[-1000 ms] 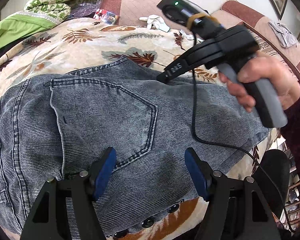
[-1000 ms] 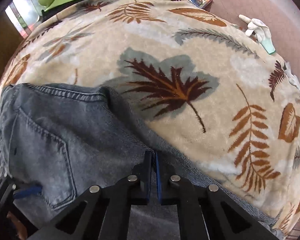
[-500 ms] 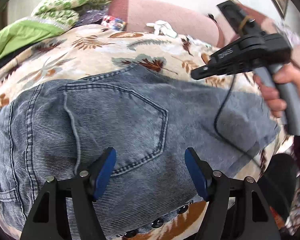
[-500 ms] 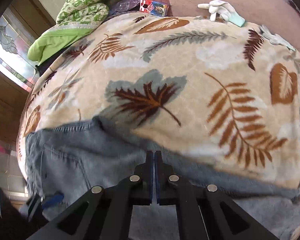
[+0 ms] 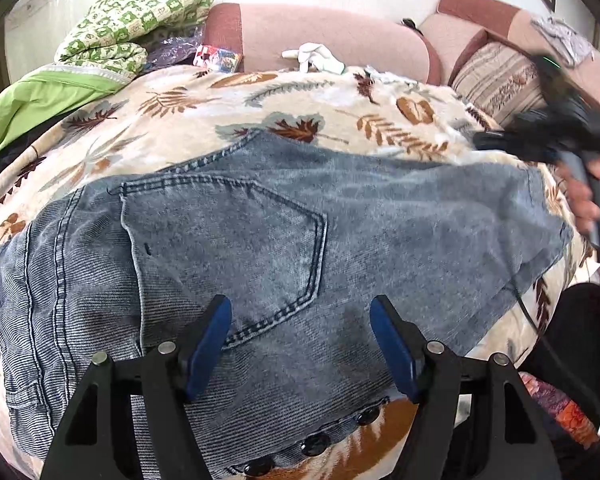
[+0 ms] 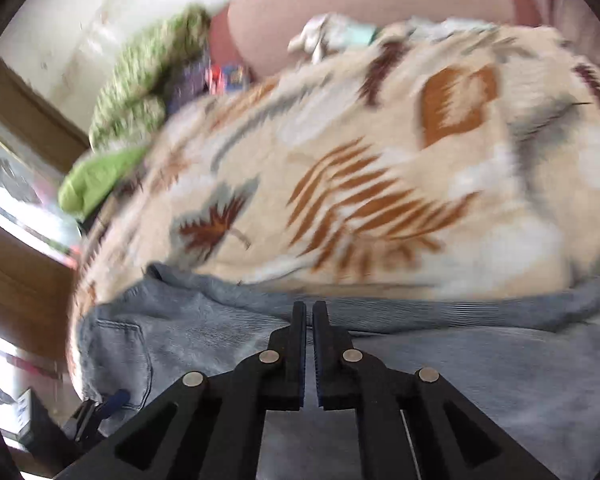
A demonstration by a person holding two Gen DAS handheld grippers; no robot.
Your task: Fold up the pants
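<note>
Denim pants point(image 5: 284, 240) lie flat on the leaf-print blanket point(image 5: 180, 120). Left gripper point(image 5: 300, 344) hovers above them, angled down, jaws apart — right gripper point(image 6: 309, 320) tilted down, jaws together, empty.

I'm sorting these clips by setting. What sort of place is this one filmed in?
Most likely a home living room or bedroom. The jeans lie on a leaf-patterned blanket spread over a pink upholstered sofa, with folded green bedding heaped at one end.
</note>
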